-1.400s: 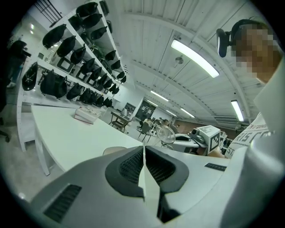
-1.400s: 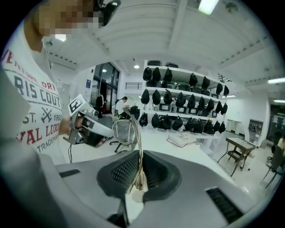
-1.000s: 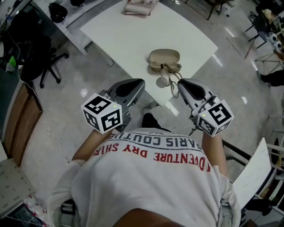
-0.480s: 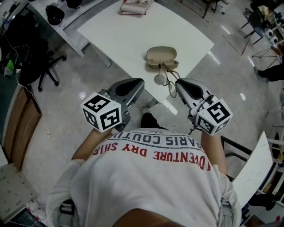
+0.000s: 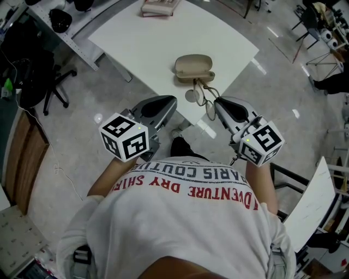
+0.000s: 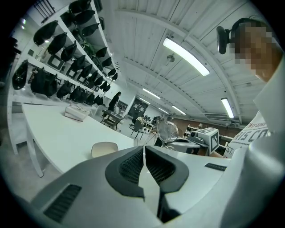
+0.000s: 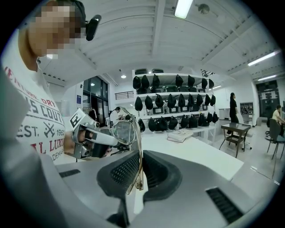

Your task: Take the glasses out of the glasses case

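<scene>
A beige glasses case (image 5: 193, 68) lies on the white table (image 5: 142, 43), near its front corner. Thin-framed glasses (image 5: 200, 98) hang in the air just in front of the case, clear of it. My right gripper (image 5: 217, 104) is shut on one temple arm (image 7: 137, 165), and a lens (image 7: 122, 132) stands up above its jaws. My left gripper (image 5: 170, 102) hovers beside the table's near edge, left of the glasses, shut with nothing between its pads (image 6: 133, 165). In the left gripper view the case (image 6: 104, 149) and a lens (image 6: 167, 131) lie ahead.
A book (image 5: 158, 6) lies at the table's far edge. A black office chair (image 5: 32, 76) stands on the floor to the left. Shelves of black bags (image 7: 178, 102) line the back wall. The table's corner lies between both grippers.
The head view has drifted a little, so the table and case sit slightly higher and further left. Both grippers hold their places, and the glasses stay in the right one.
</scene>
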A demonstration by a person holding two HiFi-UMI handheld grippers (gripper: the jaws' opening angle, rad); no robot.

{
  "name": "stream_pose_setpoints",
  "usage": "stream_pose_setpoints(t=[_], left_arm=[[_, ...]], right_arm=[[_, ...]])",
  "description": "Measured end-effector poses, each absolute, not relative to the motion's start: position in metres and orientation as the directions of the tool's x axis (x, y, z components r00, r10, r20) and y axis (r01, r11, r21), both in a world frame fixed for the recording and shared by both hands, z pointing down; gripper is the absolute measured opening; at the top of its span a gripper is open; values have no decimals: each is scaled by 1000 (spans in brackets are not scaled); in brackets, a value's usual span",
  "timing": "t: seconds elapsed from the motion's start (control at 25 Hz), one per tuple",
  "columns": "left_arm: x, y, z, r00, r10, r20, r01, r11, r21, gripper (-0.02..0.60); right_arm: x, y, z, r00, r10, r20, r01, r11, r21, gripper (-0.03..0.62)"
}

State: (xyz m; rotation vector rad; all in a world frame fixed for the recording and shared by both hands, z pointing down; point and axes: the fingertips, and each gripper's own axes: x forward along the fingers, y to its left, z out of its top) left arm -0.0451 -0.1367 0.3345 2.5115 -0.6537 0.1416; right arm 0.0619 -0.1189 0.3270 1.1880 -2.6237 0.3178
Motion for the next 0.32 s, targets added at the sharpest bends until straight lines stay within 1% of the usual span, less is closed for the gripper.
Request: stream_pose_setpoints(t=[0.32], left_arm=[[-42,-147,340,877,-421,233,-480,-734,481,35]], right_arm=[[65,-129,332,-641,-701,312,-756,646,-103,40]])
